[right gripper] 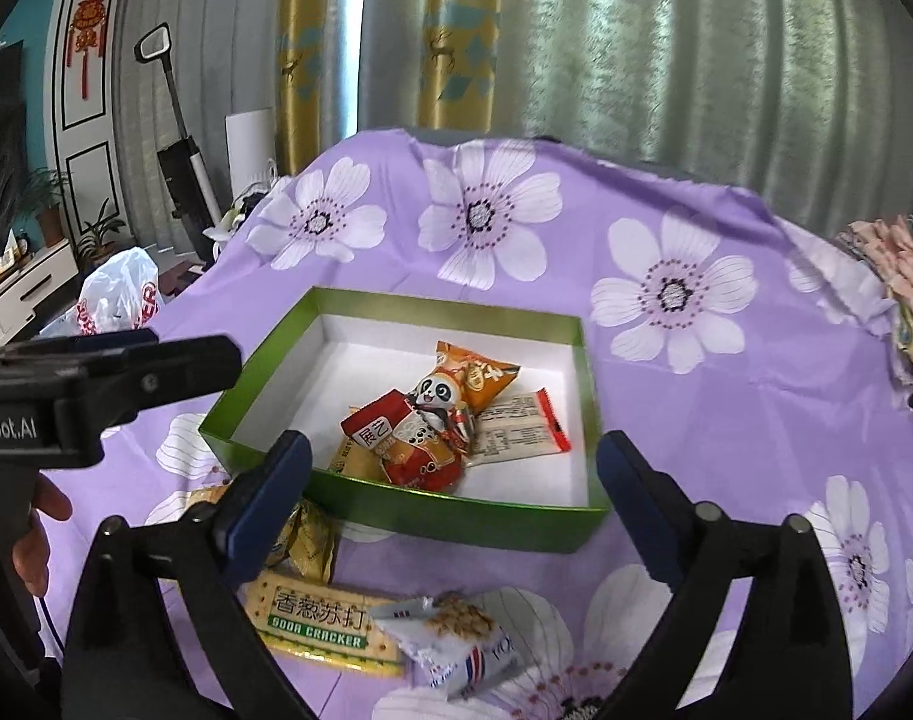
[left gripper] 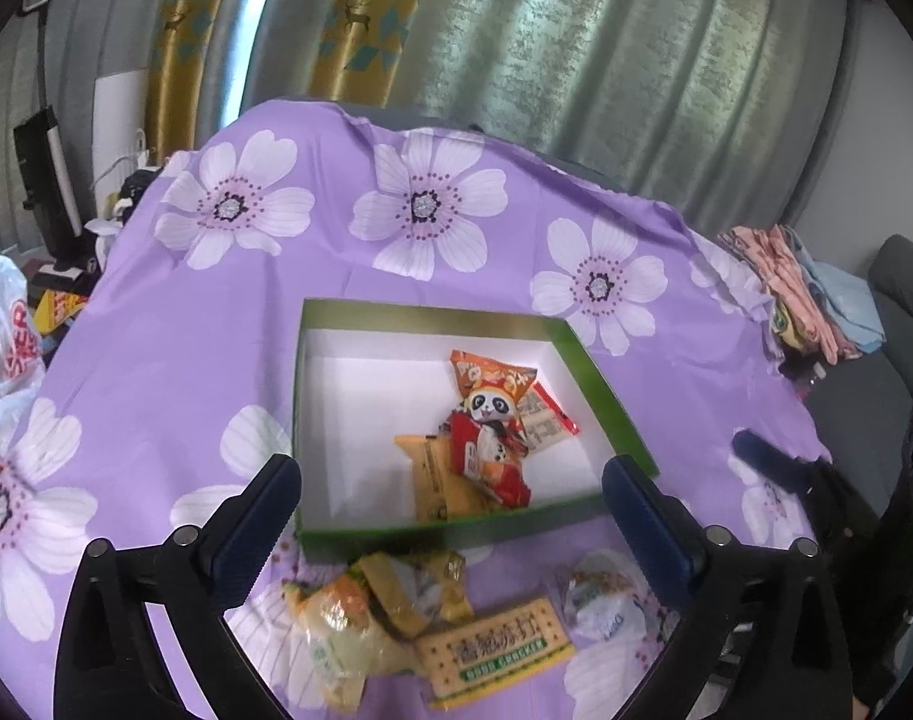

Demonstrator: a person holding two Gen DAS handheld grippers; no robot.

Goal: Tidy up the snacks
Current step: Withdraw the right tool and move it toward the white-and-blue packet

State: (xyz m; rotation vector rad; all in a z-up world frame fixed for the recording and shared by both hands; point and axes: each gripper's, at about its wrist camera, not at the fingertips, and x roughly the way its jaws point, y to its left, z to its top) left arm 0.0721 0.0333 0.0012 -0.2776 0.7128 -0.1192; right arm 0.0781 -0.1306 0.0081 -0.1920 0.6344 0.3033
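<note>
Looking down at the purple flowered tablecloth (left gripper: 174, 354), I've got the green box (right gripper: 432, 515) sitting open with a small pile inside: an orange panda packet (right gripper: 456, 384), a red packet (right gripper: 408, 444), a yellow one (left gripper: 438, 480) and a flat pale wrapper (right gripper: 516, 426). Both the left gripper (left gripper: 450, 480) and the right gripper (right gripper: 453, 462) are spread wide and holding nothing. The soda cracker pack (right gripper: 318, 624), a white nut packet (right gripper: 462, 642) and some yellowish packets (left gripper: 372, 606) lie outside, just beside the box's near wall and between my fingers.

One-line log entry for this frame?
left claw open | right claw open | green box partly filled | soda cracker pack outside box
</note>
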